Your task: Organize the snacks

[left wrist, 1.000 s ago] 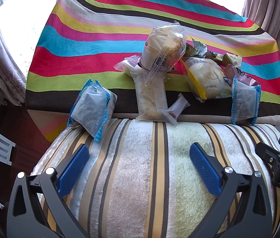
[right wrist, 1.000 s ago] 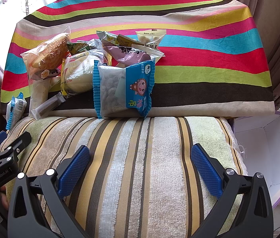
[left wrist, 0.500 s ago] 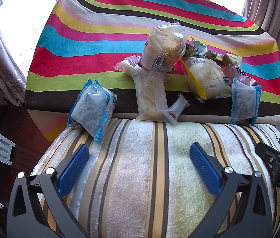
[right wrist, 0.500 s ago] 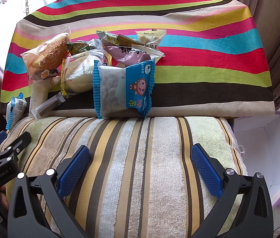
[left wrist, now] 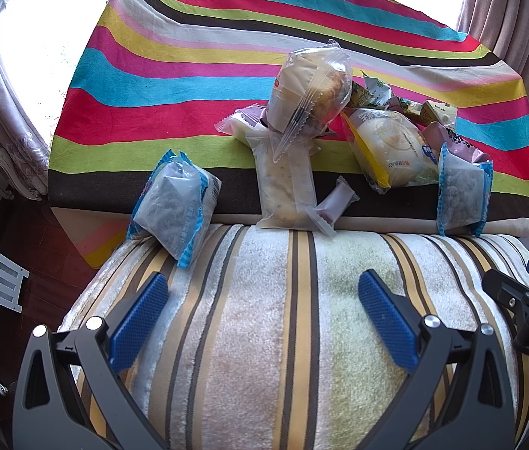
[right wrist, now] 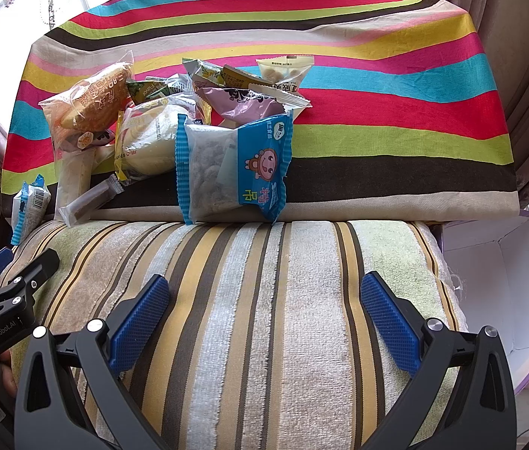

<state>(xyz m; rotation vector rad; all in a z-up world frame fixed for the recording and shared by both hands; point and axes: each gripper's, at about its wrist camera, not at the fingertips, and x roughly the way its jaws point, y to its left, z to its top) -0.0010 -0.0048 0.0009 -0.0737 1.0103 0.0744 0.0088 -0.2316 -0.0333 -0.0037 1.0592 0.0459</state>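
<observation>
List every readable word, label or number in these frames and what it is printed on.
"GenRobot.AI": left gripper body.
"DAS", cut off at the frame edge: right gripper body.
Blue snack bag: print appears upside down, not legible.
Bread bag and other wrappers: too blurred.

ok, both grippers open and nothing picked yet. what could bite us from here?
1. The bread bag sits atop the long clear packet; pulling anything beneath could topple the pile.
2. The blue nut bag leans upright at the cloth edge; a nudge from the right gripper may tip it.
3. The far-left blue packet hangs at the corner and could slide to the floor.
</observation>
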